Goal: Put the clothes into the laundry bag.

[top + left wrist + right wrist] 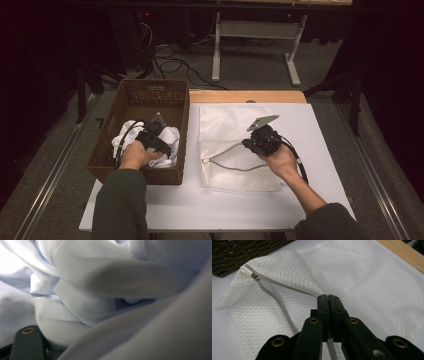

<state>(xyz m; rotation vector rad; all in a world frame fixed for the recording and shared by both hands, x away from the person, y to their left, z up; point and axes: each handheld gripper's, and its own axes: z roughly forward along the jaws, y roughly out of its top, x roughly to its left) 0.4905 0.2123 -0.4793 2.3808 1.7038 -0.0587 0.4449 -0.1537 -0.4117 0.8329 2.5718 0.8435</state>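
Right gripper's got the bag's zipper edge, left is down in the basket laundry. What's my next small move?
Probably close the left gripper on the white cloth in the basket: folds crowd its fingers, not yet pinched. The right gripper is shut on the mesh bag's zipper edge, mouth ready.

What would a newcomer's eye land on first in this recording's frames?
First, the white mesh laundry bag lying on the white table, its zipper edge pinched by the shut right gripper so the mouth gapes. Next, the brown wicker basket at the table's left end, where the left gripper is pushed down into crumpled white cloth.
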